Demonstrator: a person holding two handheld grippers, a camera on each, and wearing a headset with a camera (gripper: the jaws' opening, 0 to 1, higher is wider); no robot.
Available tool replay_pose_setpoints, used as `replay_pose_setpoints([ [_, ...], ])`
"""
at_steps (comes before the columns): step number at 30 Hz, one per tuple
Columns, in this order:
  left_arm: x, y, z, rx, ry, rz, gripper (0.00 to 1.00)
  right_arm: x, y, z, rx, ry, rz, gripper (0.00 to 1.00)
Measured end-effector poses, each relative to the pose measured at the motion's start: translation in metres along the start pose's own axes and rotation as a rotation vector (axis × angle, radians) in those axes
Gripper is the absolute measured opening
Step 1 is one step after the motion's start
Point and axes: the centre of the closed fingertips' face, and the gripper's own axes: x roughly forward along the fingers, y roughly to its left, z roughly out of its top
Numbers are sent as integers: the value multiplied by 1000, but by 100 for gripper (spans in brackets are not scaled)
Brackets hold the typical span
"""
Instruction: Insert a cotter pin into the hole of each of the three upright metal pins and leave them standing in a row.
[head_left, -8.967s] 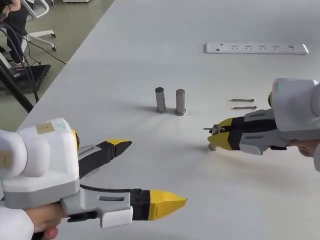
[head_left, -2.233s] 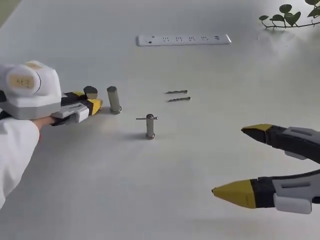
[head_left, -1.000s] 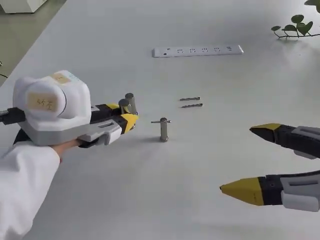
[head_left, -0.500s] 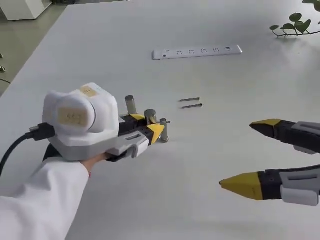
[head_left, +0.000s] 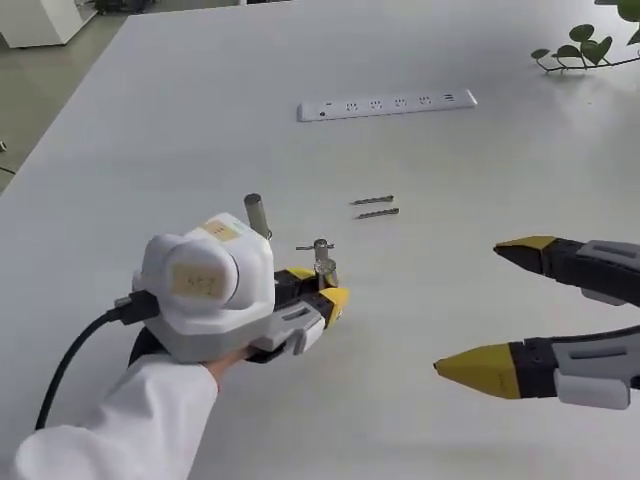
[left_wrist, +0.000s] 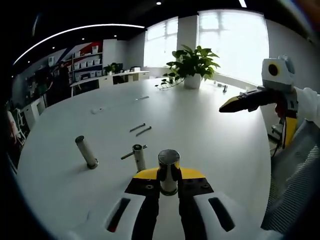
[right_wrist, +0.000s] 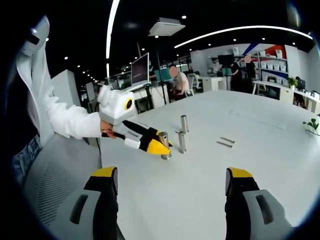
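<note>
My left gripper (head_left: 322, 284) is shut on a plain metal pin (left_wrist: 169, 170), held upright low over the table. Just beyond it stands a pin with a cotter pin through its hole (head_left: 321, 258) (left_wrist: 138, 156) (right_wrist: 182, 141). Another bare pin (head_left: 254, 213) (left_wrist: 86, 151) (right_wrist: 184, 123) stands further back on the left. Two loose cotter pins (head_left: 376, 207) (left_wrist: 140, 129) (right_wrist: 225, 141) lie flat behind them. My right gripper (head_left: 482, 308) (right_wrist: 171, 185) hovers open at the right with nothing between its jaws. The right gripper view has the left gripper (right_wrist: 150, 142) and the held pin (right_wrist: 164, 145).
A white power strip (head_left: 387, 103) lies at the back of the white table (head_left: 200, 120). A potted plant (left_wrist: 192, 62) stands near the far corner, its leaves (head_left: 585, 45) at the top right of the head view. People sit at desks in the background.
My left gripper has carried the plain pin away from the bare pin, rightward and nearer to me, to just in front of the cottered pin. The right gripper stays open in place.
</note>
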Motion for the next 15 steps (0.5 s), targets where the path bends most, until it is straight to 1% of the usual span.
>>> replay_pose_setpoints([
  [1,1,-2,-1,-5,0,-4,11,0,0,0,0,1,-1,87],
  [4,4,-6,-3,22,7,-8,11,-1,-1,-2,1,5,-2,87],
  [5,5,-7,-4,18,8,-11,11,-1,0,-2,2,6,-1,87],
  [15,12,-10,-11,54,30,-17,11,-1,-1,-3,5,8,1,87],
])
